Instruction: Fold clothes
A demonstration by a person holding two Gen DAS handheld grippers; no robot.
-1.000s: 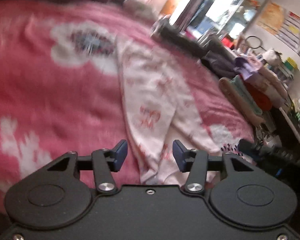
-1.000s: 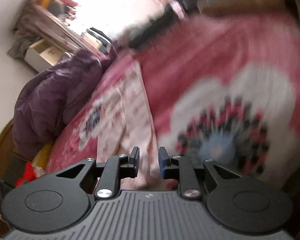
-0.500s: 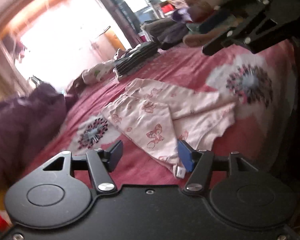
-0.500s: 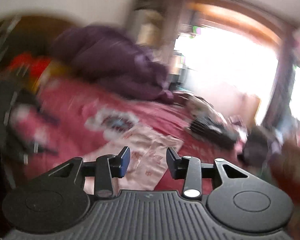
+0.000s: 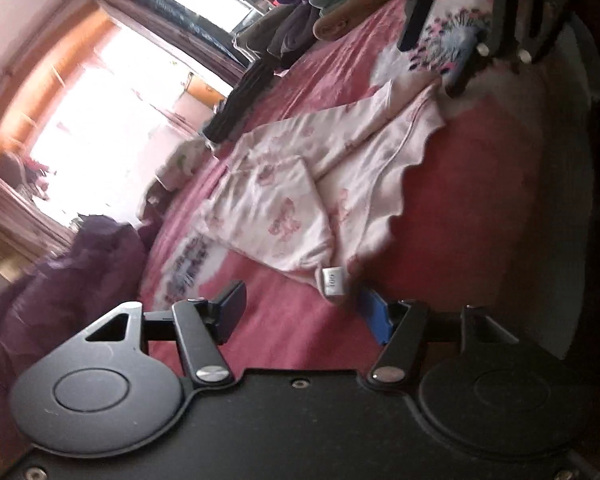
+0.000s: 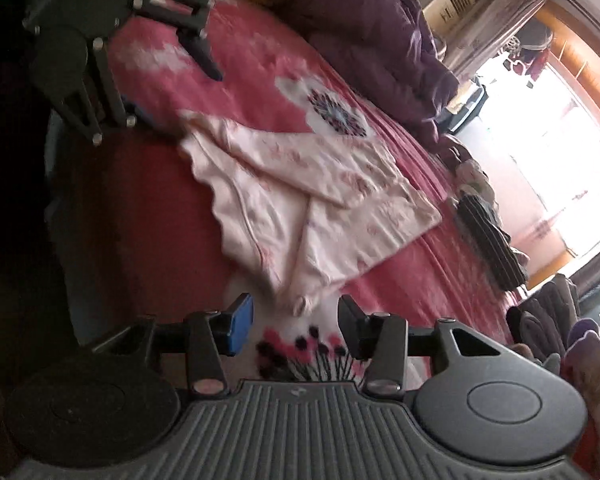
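Both hand-held grippers, left (image 5: pixel 304 312) and right (image 6: pixel 296 324), just opened, empty, at opposite ends of top (image 5: pixel 300 200); next: pinch ends, fold.

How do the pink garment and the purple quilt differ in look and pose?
The pink garment is pale, printed with small motifs, and lies flat and partly folded mid-bed; the purple quilt is dark, plain and heaped in a bulky pile at the bed's edge. Both rest on the red floral bedspread.

left tongs (image 5: pixel 302 314) opened wider | right tongs (image 6: pixel 296 326) opened wider, empty
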